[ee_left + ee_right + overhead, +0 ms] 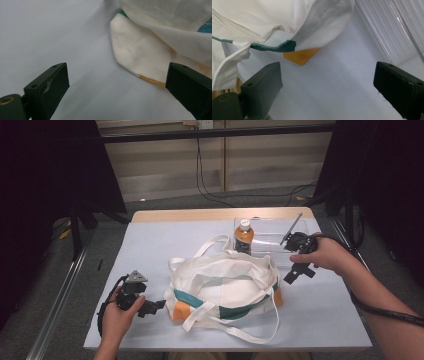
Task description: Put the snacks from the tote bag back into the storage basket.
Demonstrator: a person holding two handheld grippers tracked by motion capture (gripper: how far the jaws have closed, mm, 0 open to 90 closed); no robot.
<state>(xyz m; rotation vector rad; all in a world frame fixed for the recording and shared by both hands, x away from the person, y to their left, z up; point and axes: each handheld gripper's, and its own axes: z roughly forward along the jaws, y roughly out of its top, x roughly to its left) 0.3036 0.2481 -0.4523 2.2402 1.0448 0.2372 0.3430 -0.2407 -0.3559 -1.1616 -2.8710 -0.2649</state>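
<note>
The tote bag [225, 287] is being approached: left gripper [159, 305] at nine o'clock, right gripper [296, 273] at three o'clock, both held wide, empty. Next, its rim should probably be pinched.

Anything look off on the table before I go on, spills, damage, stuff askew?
Nothing stands out. The cloth bag lies slumped and rumpled with its straps loose, as soft bags do. The bottle stands upright and capped at the clear tray. No spill on the table.
</note>
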